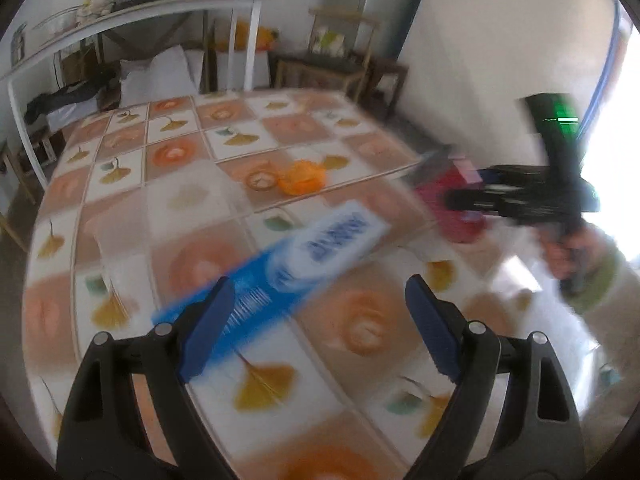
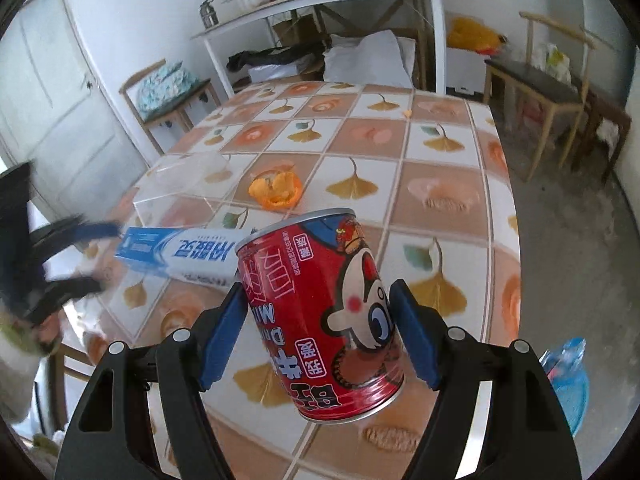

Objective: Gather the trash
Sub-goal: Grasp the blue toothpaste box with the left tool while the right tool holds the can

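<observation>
Gripping a red can at the centre of its frame, the right gripper has both blue pads pressed against the can's sides.

Lower in the other view, the left gripper hangs with jaws wide apart over the tiled table; a blue-and-white toothpaste box lies blurred just beyond its fingers, orange peel farther up at mid-frame.
</observation>
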`<state>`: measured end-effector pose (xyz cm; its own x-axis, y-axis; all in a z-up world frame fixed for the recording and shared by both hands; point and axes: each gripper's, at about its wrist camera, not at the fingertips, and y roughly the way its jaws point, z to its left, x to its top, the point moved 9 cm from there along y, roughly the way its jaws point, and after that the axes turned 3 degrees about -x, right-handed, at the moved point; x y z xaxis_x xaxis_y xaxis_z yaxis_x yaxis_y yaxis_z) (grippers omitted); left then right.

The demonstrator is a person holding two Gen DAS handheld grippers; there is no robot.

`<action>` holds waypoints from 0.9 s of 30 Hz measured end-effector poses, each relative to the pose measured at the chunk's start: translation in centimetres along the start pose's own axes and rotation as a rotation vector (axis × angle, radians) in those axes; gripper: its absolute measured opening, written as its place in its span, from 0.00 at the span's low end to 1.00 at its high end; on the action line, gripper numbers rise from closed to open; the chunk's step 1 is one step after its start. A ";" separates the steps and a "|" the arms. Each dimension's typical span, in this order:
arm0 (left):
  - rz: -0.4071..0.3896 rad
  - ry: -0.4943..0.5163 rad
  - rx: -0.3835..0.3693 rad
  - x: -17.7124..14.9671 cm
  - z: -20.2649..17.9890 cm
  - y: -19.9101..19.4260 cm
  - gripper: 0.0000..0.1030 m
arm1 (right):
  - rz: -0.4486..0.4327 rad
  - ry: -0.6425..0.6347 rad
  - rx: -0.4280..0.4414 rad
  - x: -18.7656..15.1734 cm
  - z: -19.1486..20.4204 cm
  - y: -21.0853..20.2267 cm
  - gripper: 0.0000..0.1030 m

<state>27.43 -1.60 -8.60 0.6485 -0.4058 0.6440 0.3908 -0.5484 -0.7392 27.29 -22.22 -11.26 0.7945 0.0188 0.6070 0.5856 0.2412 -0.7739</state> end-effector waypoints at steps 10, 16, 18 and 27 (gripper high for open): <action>0.241 0.016 0.110 -1.6 2.3 4.5 0.79 | -0.021 0.042 0.057 -1.2 -0.3 -0.6 0.69; 0.292 -0.150 -0.075 -4.0 -0.4 2.6 0.68 | 0.005 0.052 0.055 -1.7 -0.2 -0.1 0.69; 0.297 -0.184 -0.139 -4.7 -1.7 2.0 0.68 | 0.017 0.059 0.051 -2.0 0.0 0.0 0.69; 0.221 -0.165 0.023 -2.6 -2.5 3.1 0.64 | 0.092 0.098 0.002 -3.2 0.3 1.5 0.68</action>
<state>25.30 -4.12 -12.08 0.8168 -0.3881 0.4269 0.2411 -0.4425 -0.8637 25.59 -21.64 -14.29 0.8567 -0.0543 0.5129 0.5094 0.2448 -0.8250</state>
